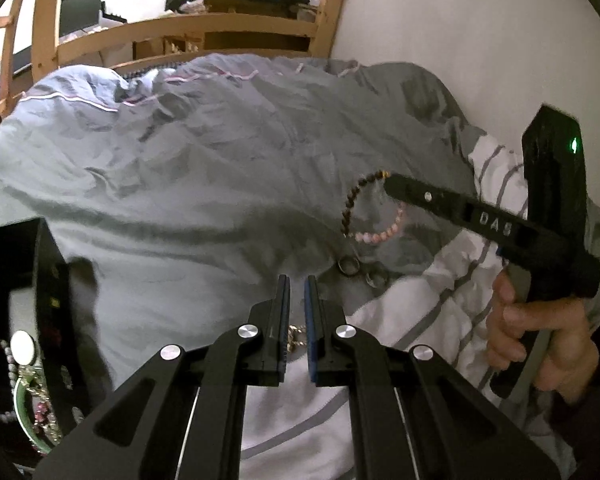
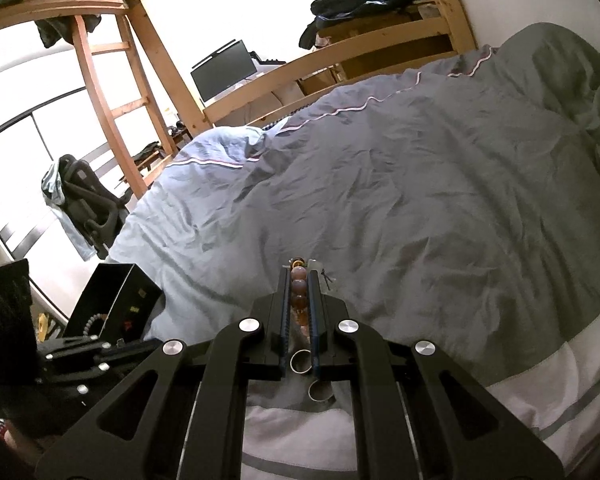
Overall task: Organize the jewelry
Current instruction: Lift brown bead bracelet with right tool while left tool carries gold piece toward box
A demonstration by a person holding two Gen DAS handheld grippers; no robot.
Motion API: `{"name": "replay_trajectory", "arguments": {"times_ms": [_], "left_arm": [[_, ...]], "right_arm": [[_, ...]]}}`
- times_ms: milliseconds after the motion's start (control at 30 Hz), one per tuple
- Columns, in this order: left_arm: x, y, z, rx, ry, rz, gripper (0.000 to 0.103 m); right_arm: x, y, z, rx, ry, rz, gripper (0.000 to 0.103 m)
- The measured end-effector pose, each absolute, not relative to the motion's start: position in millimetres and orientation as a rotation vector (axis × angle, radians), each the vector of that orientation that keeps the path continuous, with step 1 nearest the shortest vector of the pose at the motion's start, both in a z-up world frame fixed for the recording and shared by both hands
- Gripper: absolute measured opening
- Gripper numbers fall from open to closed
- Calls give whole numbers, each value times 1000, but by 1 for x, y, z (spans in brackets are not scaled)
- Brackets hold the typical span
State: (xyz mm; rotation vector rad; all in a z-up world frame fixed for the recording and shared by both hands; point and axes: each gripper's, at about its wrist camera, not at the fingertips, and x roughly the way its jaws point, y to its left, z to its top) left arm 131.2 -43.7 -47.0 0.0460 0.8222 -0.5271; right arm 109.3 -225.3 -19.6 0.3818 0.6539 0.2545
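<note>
In the left wrist view my right gripper [image 1: 388,184], held by a hand [image 1: 540,332], is shut on a beaded bracelet [image 1: 350,208] of brown and pink beads that hangs as a loop above the grey duvet [image 1: 220,160]. The right wrist view shows amber-brown beads [image 2: 299,288] pinched between the pads of the right gripper [image 2: 299,270]. Two metal rings [image 1: 349,266] [image 2: 301,361] lie on the duvet below. My left gripper [image 1: 298,280] is shut, with a gold chain [image 1: 296,336] caught low between its pads. It also shows at the lower left [image 2: 100,356].
A black jewelry box [image 1: 48,280] [image 2: 116,300] stands open at the left, with bead strings and a green bangle [image 1: 24,416] inside. A white striped pillow [image 1: 440,300] lies near me. A wall runs along the right; a wooden bed frame [image 1: 180,32] stands beyond.
</note>
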Motion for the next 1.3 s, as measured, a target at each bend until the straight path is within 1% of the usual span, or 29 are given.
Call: {"name": "replay_trajectory", "arguments": {"times_ms": [133,167,200,233,267,300,367,400,433,467,500,533,800,1000,1300], "left_arm": [[131,-46,-50,52,856,-557,7],[129,-51,-54,77,859,-555,10],[128,-55,-59,96,872,-559,24],[128,-59,-65,113,890,-564,45],[128,-64,-73,136,905,-558,54],[128,-66,-79,152,910,-550,59],[131,-70,-95,184,955,-533,57],[133,-70,-100,184,974,-527,49],[136,-68,-105,171,995,-527,37],[138,-66,-106,159,1002,-529,33],[139,-62,-105,134,1005,-540,20],[141,-60,-103,108,1011,-557,14],[133,-53,-66,53,901,-589,14],[135,-41,-50,13,865,-546,14],[134,-26,-24,16,830,-476,14]], "right_arm": [[110,-225,-20,381,659,258,9],[110,-224,-21,380,664,259,9],[111,-224,-22,379,668,261,9],[111,-224,-22,379,670,262,9],[111,-223,-22,378,671,263,9],[111,-223,-22,377,672,263,9],[111,-223,-22,377,673,264,9],[111,-223,-22,376,675,264,9],[111,-222,-21,375,676,265,9],[111,-222,-22,374,677,267,9],[112,-222,-22,374,679,268,9],[112,-221,-22,371,680,269,9],[112,-220,-22,373,674,269,9],[109,-217,-19,376,663,284,9],[98,-202,2,357,651,330,9]]}}
